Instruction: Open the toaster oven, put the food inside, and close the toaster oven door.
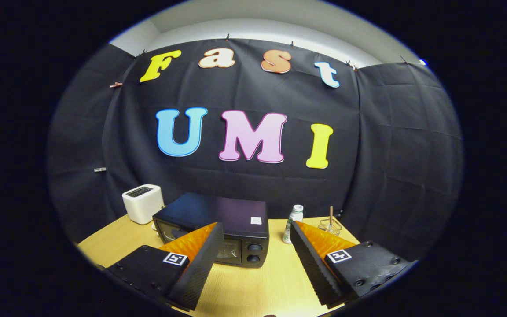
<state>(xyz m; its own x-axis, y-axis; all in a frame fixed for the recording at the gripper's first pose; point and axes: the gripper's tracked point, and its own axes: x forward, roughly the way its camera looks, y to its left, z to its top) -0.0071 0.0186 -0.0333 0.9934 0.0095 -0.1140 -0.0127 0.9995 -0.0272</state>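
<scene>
The claw [255, 246] hangs above the wooden table [258, 286] with its two fingers spread wide and nothing between them, a stance that suits either an approach to something or a retreat from it. Just ahead of the fingers, partly behind the left one, sits the toaster oven [222, 224], a dark box with two knobs [254, 253] down its right side. Its glass door [231, 253] looks upright and shut, though the left finger covers much of it, so whether food lies inside cannot be told. That fits two stages: the oven waiting to be opened, or closed again with the food already in.

Beyond the right finger stands a small white bottle [293, 223] with a pale cap, and further right a little wire holder [330, 225] with a stick upright in it. Behind the oven's left corner stands a white pop-up toaster [142, 203], near the table's far edge. No loose food is plainly visible on the table.
</scene>
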